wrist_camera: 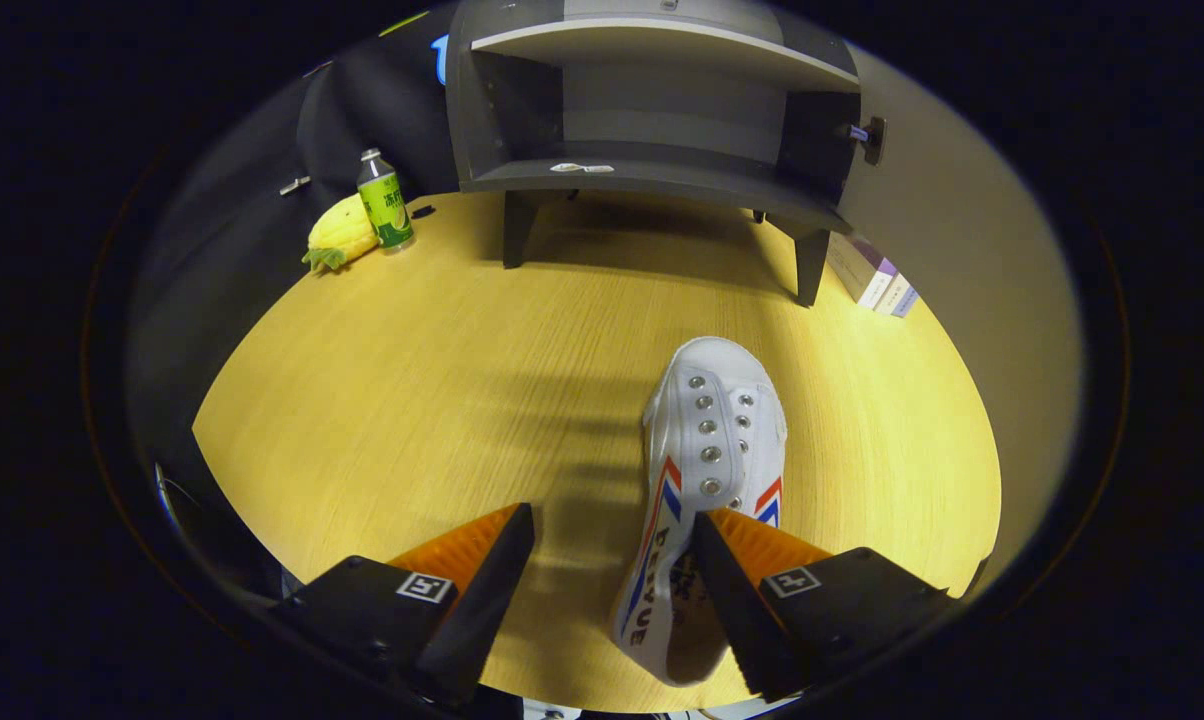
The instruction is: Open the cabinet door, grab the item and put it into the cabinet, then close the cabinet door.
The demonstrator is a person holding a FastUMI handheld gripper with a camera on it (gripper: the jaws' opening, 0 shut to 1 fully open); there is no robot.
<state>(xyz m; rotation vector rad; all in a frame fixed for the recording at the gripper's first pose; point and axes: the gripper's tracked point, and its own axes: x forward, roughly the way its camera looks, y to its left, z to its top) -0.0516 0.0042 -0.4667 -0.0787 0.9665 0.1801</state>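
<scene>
Two fingers of the gripper (612,545) stand spread wide above the wooden table (382,400), grasping nothing. The white shoe (707,470) lies on the table with its toe toward the cabinet; its heel end sits against the inner face of the right finger (752,560), while the left finger (472,560) is well apart from it, with bare table between. The shoe is thus off-centre in the gap, not yet gripped.

The cabinet (652,110) stands on short legs at the far side of the table, and its door (947,250) is swung open to the right, knob (870,137) showing at its edge. The lower compartment is exposed, with a small pale label lying on its floor. By this evidence the opening step is done, and the step in hand is the grab.

The next move appears to call for shifting the gripper rightward so that the shoe lies midway between the fingers, then closing on its sides near the heel.

Other things: a green bottle (384,200) and a yellow pineapple toy (340,233) stand touching each other, left of the cabinet; a small box (877,275) lies by the cabinet's right leg, under the open door. None lies between the shoe and the compartment; the upper shelf limits clearance on entry.
</scene>
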